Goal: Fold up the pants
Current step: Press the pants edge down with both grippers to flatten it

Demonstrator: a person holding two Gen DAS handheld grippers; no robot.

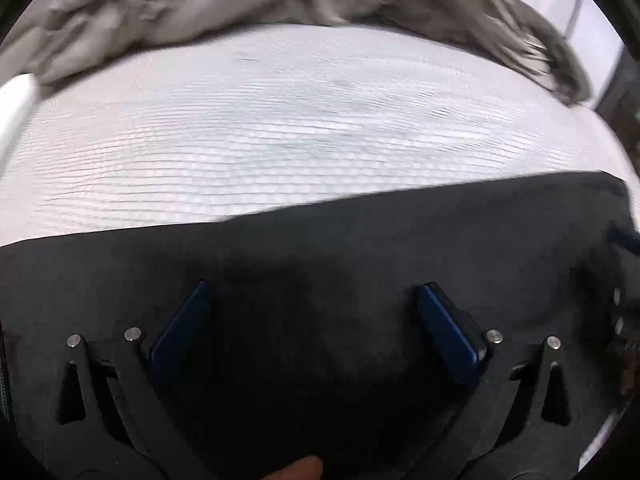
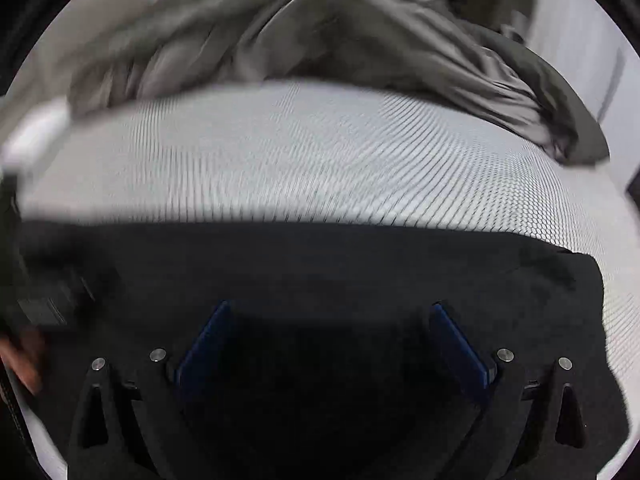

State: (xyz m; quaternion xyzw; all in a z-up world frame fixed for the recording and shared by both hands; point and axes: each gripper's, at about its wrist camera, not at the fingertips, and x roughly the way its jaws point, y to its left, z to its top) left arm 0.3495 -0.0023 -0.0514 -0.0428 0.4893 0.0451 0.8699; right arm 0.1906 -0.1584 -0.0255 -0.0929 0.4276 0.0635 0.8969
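Observation:
Black pants (image 1: 320,248) lie flat on a white mesh-patterned bed surface (image 1: 280,128), filling the lower half of the left wrist view. They also fill the lower half of the right wrist view (image 2: 320,264), with a corner at the right. My left gripper (image 1: 314,292) is open just above the black cloth, its blue pads (image 1: 444,328) wide apart and empty. My right gripper (image 2: 330,312) is open over the pants too, with blue pads (image 2: 456,344) spread and nothing between them. Both views are motion-blurred.
A crumpled grey duvet (image 1: 200,4) lies along the far side of the bed; it also shows in the right wrist view (image 2: 320,28). A white object (image 1: 16,100) sits at the left edge. The other gripper's body (image 2: 48,300) shows at left.

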